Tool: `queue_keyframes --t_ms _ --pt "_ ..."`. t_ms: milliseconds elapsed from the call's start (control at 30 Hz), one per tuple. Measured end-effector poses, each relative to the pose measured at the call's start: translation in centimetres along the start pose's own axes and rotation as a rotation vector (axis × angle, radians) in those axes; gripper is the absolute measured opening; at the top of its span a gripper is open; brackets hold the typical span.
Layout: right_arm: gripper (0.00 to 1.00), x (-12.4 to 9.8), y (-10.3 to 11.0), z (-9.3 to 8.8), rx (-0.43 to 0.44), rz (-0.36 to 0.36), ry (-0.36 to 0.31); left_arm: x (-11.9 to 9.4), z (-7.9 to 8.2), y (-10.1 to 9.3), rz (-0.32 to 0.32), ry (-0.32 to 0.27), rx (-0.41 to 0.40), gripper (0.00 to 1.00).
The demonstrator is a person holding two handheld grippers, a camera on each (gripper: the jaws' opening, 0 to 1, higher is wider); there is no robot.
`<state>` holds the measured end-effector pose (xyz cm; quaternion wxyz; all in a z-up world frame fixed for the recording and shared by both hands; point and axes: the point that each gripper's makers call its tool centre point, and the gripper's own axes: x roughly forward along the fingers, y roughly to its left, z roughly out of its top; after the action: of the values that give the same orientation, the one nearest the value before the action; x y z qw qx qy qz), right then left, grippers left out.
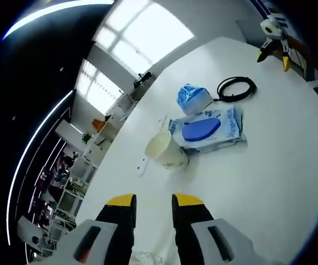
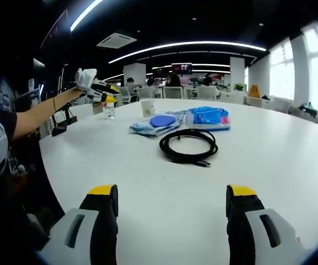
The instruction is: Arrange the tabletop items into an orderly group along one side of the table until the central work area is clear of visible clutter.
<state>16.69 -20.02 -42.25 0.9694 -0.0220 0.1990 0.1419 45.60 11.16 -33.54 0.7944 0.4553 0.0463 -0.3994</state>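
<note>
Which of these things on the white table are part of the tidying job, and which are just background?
To tidy:
- coiled black cable
- flat blue-and-white wipes pack
- crumpled blue plastic bag
- cream paper cup
- small clear bottle

Background:
- round white table, which bears them
- desks and seated people behind
- bright windows
- ceiling light strips

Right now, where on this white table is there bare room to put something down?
Bare tabletop lies between the right claw and the coiled black cable, and to the cable's right. More lies between the left claw and the paper cup. It's crowded where cup, wipes pack, blue pouch and cable cluster.
</note>
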Motion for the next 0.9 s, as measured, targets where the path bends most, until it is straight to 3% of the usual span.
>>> queue_keyframes --t_ms 900 --pt "0.79 -0.5 -0.5 0.0 -0.003 -0.013 0.005 3.9 3.7 -1.1 -0.059 -0.025 0.071 0.25"
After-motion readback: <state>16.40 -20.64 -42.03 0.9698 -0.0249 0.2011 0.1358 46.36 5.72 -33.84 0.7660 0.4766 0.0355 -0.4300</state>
